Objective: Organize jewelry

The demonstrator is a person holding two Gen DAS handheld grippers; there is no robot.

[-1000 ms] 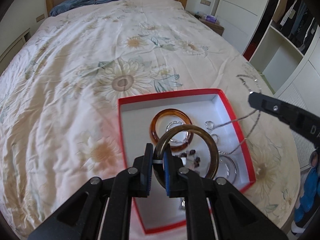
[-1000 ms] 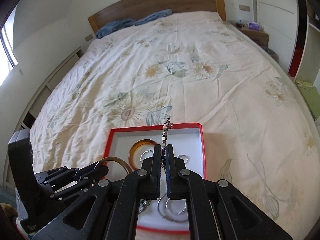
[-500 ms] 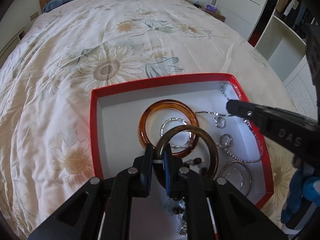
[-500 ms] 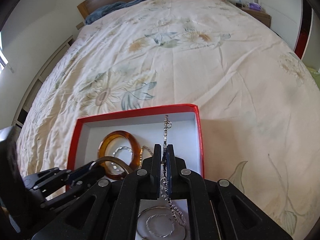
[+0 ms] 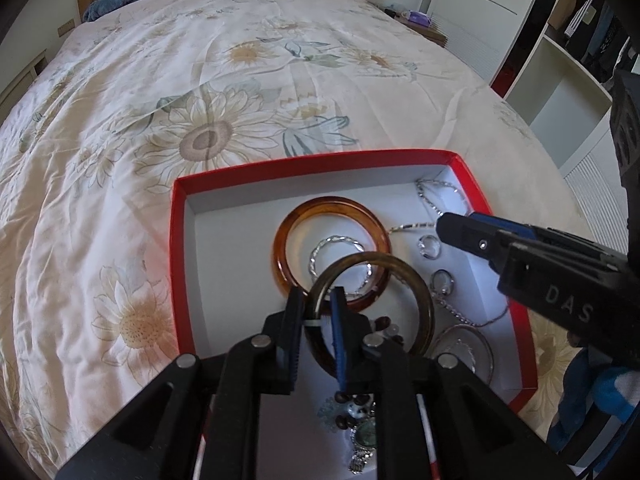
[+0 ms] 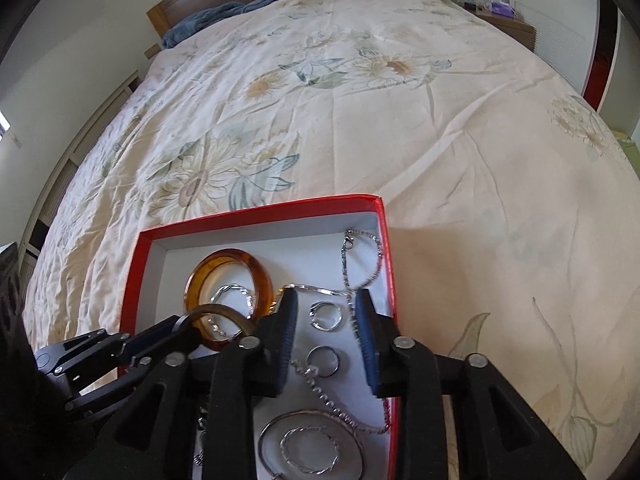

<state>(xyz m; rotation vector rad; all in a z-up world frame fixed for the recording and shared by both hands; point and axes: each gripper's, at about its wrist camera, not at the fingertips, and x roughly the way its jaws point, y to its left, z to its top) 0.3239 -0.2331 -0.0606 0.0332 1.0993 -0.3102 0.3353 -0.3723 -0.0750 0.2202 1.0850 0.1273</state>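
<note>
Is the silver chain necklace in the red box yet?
In: the silver chain necklace lies on the red box floor; opening right gripper holds nothing.

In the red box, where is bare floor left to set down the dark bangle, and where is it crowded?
Bare white floor lies between the red box's left wall and the amber bangle, and along the far wall. The right half is crowded with the silver chain, rings and hoops.

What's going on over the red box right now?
A person is putting jewelry into the red-rimmed white box on the bed. The left gripper has the dark brown bangle between its opening jaws, low over the box. The right gripper's jaws are opening too; the silver chain lies in the box.
</note>
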